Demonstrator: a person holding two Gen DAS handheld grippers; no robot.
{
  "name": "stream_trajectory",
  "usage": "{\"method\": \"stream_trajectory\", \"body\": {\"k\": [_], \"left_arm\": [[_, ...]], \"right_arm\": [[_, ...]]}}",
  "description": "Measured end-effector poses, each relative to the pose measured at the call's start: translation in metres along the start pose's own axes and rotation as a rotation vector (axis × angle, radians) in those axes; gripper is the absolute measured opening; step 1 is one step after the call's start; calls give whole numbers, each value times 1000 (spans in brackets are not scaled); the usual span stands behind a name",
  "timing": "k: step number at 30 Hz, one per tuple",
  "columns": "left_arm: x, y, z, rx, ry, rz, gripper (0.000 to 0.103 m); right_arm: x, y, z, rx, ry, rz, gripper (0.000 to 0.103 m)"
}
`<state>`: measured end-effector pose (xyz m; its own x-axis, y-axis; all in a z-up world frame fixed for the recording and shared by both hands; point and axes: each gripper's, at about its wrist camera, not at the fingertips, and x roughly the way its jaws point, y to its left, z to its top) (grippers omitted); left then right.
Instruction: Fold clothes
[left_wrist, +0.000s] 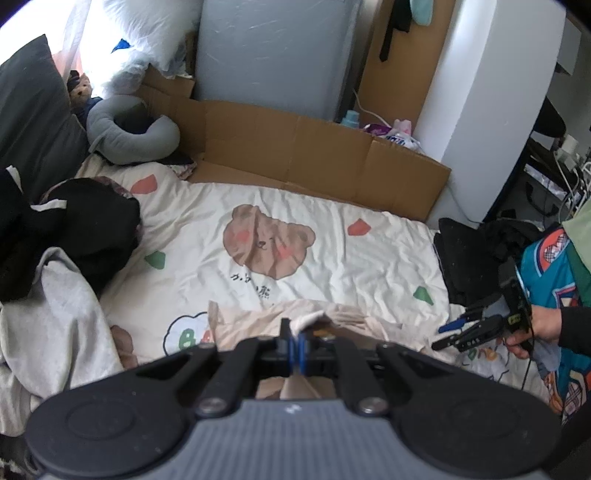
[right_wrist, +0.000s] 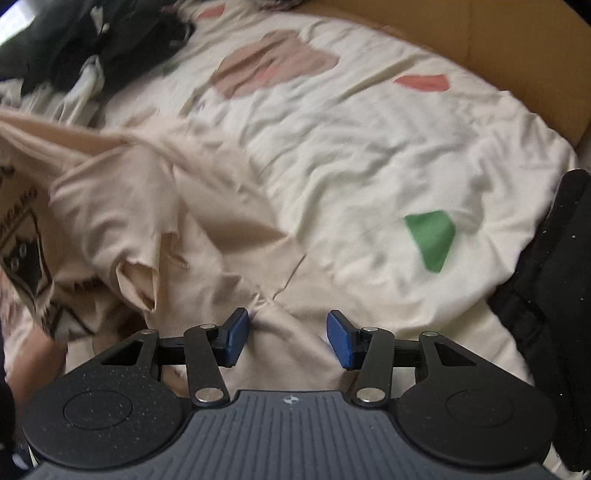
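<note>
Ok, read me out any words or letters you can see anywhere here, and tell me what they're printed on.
"BA", green letters cut off by cloth: cloud print on the bed sheet.
Dark characters under the bear print on the sheet: too small to read.
Dark crest lettering on the beige T-shirt: too blurred to read.

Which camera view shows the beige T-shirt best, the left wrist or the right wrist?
The right wrist view: the beige T-shirt fills its left half, with its dark print and crumpled folds visible. The left wrist view shows only a small bunched part behind the shut left gripper.
</note>
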<state>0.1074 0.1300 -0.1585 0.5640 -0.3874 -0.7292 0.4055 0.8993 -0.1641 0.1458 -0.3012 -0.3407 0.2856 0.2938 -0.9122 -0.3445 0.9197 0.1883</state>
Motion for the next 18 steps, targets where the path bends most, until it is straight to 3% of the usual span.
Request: {"method": "stream_trajectory", "body": {"k": [2,7,11,18], "left_arm": [[-1,1,1,-6,-5,1,3],[-7,-1,10,-4,-33,-3,3],[-16,-9,24,19,-77,-14,3],[-39,-26,43,30,-191,-59,3]], "right_arm": [[-3,0,-3,-7,25,29,0],[-34,0,-10,-40,29,5,0],[-75,-7,-10,-51,-8,-72,0],[-169,-15,-15,47,-175,-223,0]]}}
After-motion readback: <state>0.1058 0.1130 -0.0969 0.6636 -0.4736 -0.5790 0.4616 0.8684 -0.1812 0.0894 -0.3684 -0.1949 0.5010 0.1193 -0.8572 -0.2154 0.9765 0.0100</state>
